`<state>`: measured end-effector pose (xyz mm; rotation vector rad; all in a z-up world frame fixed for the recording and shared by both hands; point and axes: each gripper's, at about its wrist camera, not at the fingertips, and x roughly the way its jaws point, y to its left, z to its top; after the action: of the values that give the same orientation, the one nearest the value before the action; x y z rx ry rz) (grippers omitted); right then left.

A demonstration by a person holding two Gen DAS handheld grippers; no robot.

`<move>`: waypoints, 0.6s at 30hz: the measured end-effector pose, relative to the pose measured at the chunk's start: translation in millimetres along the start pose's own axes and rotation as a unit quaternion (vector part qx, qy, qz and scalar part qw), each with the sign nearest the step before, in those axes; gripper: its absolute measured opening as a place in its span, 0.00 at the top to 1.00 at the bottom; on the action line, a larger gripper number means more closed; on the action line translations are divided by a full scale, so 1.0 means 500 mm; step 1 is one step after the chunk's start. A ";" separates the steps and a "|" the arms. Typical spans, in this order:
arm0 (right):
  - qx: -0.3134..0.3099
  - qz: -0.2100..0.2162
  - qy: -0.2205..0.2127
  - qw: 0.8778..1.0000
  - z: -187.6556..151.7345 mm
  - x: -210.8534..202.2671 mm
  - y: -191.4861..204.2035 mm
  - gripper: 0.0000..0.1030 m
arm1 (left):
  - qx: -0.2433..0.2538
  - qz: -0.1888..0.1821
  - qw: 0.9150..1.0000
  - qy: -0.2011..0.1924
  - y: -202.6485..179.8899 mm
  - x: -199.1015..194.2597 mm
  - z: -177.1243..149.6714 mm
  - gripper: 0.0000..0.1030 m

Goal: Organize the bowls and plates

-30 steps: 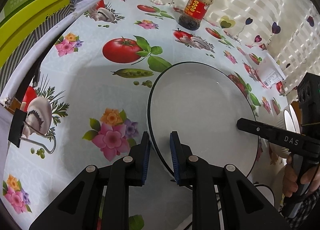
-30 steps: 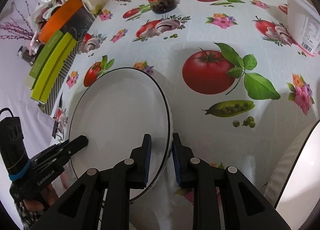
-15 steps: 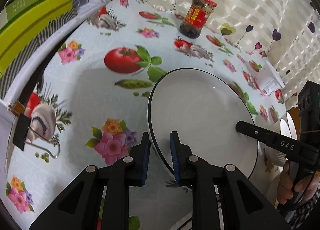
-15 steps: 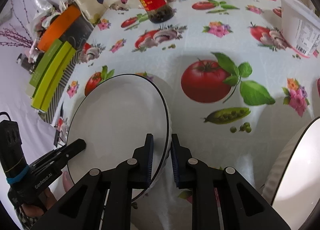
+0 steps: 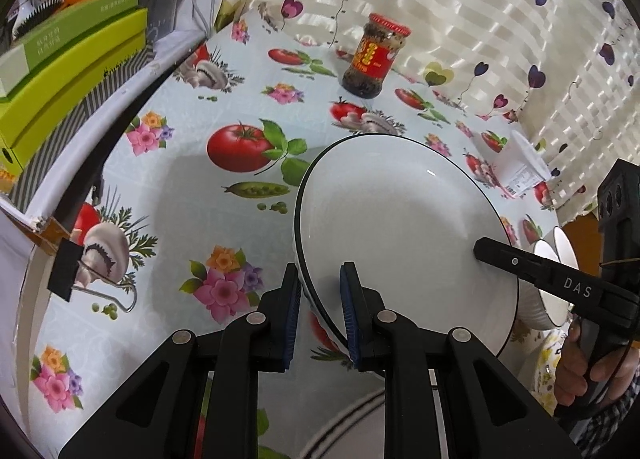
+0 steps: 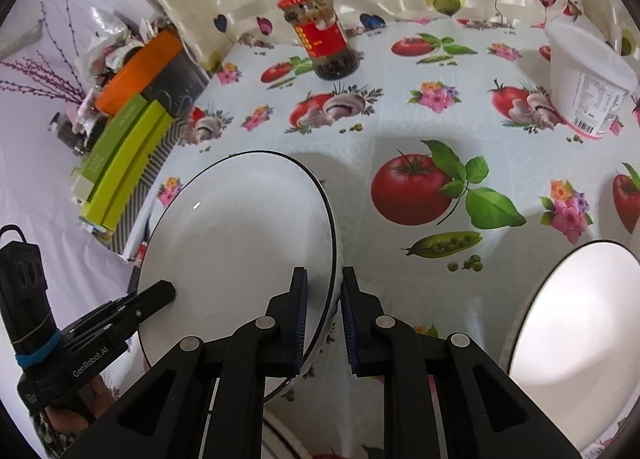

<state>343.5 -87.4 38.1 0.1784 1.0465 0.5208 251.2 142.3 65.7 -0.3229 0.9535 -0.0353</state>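
Note:
A large white bowl with a thin black rim (image 5: 400,219) (image 6: 240,235) hangs tilted above the tablecloth, held from both sides. My left gripper (image 5: 320,299) is shut on its near left rim, one pad inside and one outside. On the opposite rim my right gripper (image 6: 324,291) is shut the same way. In the left wrist view the right gripper's upper finger (image 5: 516,263) lies on the bowl's inner face. The left gripper's finger (image 6: 152,299) shows likewise in the right wrist view. A hand (image 5: 580,363) holds each handle.
Another white black-rimmed bowl (image 6: 572,323) sits at the right, with smaller bowls (image 5: 556,279) beside it. A red-lidded jar (image 6: 320,35) and a white tub (image 6: 584,79) stand by the curtain. Green boxes (image 5: 68,71) line the left edge. A binder clip (image 5: 66,275) grips the cloth.
Both grippers have risen together with the bowl, which now hangs higher above the tablecloth. The jar and the table's far edge have come further into view.

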 end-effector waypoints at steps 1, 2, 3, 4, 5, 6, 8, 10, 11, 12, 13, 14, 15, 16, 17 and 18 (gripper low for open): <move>-0.002 0.000 -0.002 1.000 -0.001 -0.007 0.003 0.84 | 0.001 0.000 1.000 -0.002 -0.003 -0.007 -0.002 0.80; -0.004 0.000 -0.004 1.000 -0.004 -0.014 0.005 0.84 | 0.002 0.000 1.000 -0.004 -0.005 -0.015 -0.005 0.80; -0.005 0.000 -0.006 1.000 -0.007 -0.022 0.008 0.84 | 0.002 0.000 1.000 -0.007 -0.007 -0.022 -0.006 0.80; -0.006 0.002 -0.007 1.000 -0.010 -0.029 0.009 0.84 | 0.003 0.000 1.000 -0.009 -0.010 -0.029 -0.009 0.80; -0.006 0.002 -0.008 1.000 -0.014 -0.035 0.012 0.84 | 0.003 0.000 1.000 -0.010 -0.013 -0.035 -0.011 0.80; -0.006 0.003 -0.009 1.000 -0.019 -0.042 0.014 0.84 | 0.003 0.000 1.000 -0.011 -0.015 -0.042 -0.015 0.80; -0.007 0.003 -0.012 1.000 -0.029 -0.054 0.017 0.84 | 0.005 -0.001 1.000 -0.013 -0.019 -0.051 -0.022 0.80; -0.008 0.003 -0.014 1.000 -0.041 -0.067 0.020 0.84 | 0.005 -0.003 1.000 -0.015 -0.022 -0.062 -0.032 0.80; -0.008 0.003 -0.014 1.000 -0.047 -0.072 0.021 0.84 | 0.006 -0.004 1.000 -0.015 -0.023 -0.066 -0.037 0.80; -0.009 0.003 -0.015 1.000 -0.054 -0.079 0.023 0.84 | 0.005 -0.005 1.000 -0.017 -0.024 -0.073 -0.045 0.80; -0.011 0.003 -0.016 1.000 -0.062 -0.085 0.025 0.84 | 0.004 -0.006 1.000 -0.018 -0.024 -0.077 -0.051 0.80; -0.012 0.003 -0.016 1.000 -0.068 -0.090 0.027 0.84 | 0.003 -0.008 1.000 -0.018 -0.025 -0.083 -0.059 0.80; -0.012 0.004 -0.017 1.000 -0.077 -0.096 0.028 0.84 | 0.003 -0.009 1.000 -0.018 -0.026 -0.087 -0.067 0.80; -0.013 0.004 -0.018 1.000 -0.086 -0.101 0.029 0.84 | 0.003 -0.010 1.000 -0.018 -0.026 -0.091 -0.074 0.80; -0.013 0.005 -0.018 1.000 -0.094 -0.105 0.030 0.84 | 0.003 -0.010 1.000 -0.018 -0.026 -0.095 -0.082 0.80; -0.014 0.005 -0.018 1.000 -0.104 -0.108 0.031 0.84 | 0.002 -0.011 1.000 -0.018 -0.026 -0.100 -0.092 0.80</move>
<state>272.7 -105.9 60.3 0.1691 1.0038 0.5397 186.6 126.8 84.4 -0.3289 0.9140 -0.0506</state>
